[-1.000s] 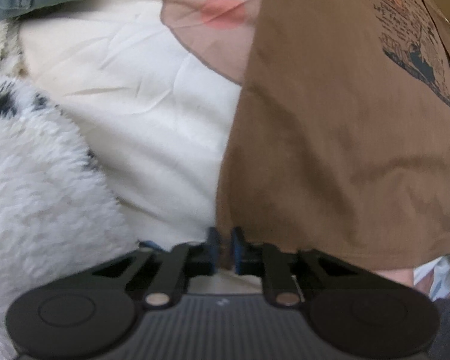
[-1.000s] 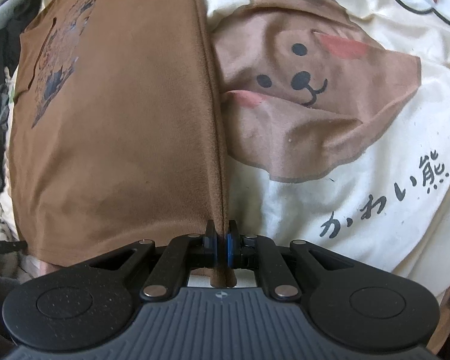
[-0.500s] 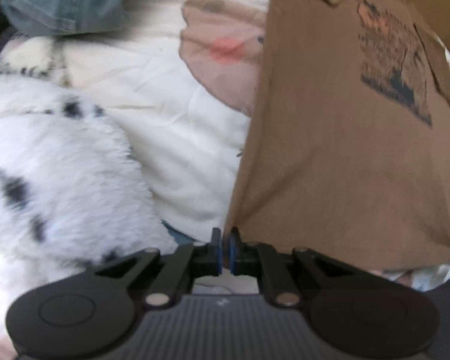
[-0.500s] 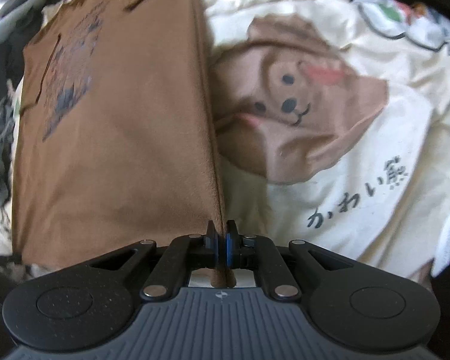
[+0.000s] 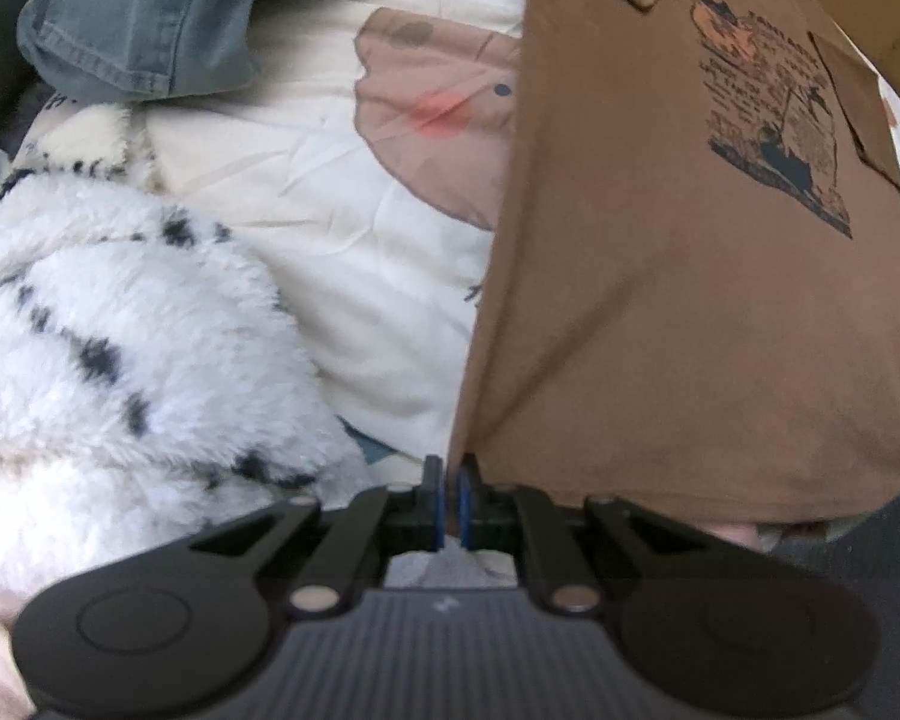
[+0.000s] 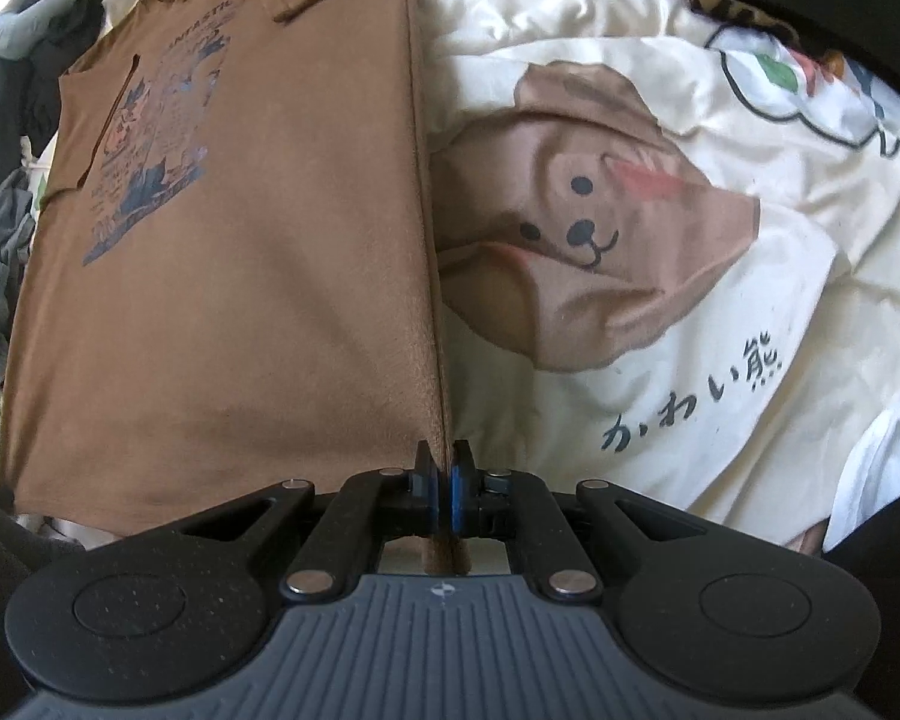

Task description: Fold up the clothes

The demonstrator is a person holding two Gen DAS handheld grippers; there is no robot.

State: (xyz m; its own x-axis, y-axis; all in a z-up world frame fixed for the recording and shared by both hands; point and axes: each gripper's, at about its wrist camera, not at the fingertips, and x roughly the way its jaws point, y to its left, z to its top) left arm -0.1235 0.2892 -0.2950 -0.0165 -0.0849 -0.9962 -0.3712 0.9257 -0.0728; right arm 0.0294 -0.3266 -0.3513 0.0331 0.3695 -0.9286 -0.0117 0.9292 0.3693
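Brown shirt (image 5: 660, 300) lifted higher off bed (image 6: 720, 396); left tool (image 5: 450, 501), right tool (image 6: 442, 480) clamped on hem corners; fold-over next.

A home bedroom: a cream quilt (image 6: 720, 324) with a cartoon bear print (image 6: 582, 222) covers the bed. On it lie jeans (image 5: 150, 18) and a spotted fleece (image 5: 120, 360); grey clothes (image 6: 0, 252) heap beside it.
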